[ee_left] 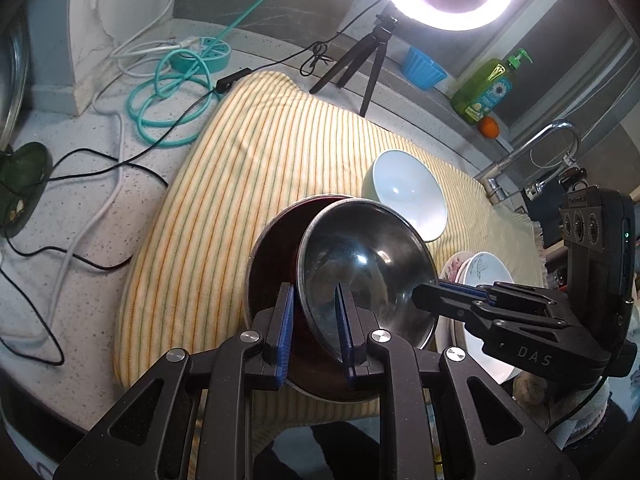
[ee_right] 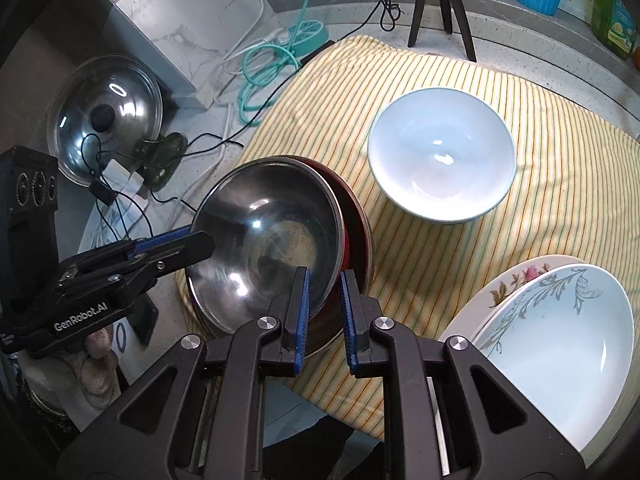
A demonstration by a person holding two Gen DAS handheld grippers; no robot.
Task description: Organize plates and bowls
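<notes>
A steel bowl [ee_left: 368,264] [ee_right: 264,248] hangs tilted, partly inside a larger bowl with a dark red inside [ee_left: 276,248] [ee_right: 356,224] that sits on the striped cloth. My left gripper [ee_left: 314,300] is shut on the steel bowl's near rim, one blue pad inside and one outside. My right gripper [ee_right: 323,280] is shut on the opposite rim in the same way. Each gripper shows in the other's view, the right gripper [ee_left: 420,292] and the left gripper [ee_right: 204,240]. A pale bowl [ee_left: 408,196] [ee_right: 440,156] stands empty further back. Patterned plates [ee_right: 560,344] [ee_left: 484,272] are stacked at the right.
A yellow striped cloth [ee_left: 240,184] covers the counter. Behind it stand a ring light on a tripod [ee_left: 372,68], coiled cables [ee_left: 168,100], a blue cup [ee_left: 424,68] and a soap bottle [ee_left: 488,88]. A faucet [ee_left: 532,148] is at the right, a pot lid [ee_right: 104,116] at the left.
</notes>
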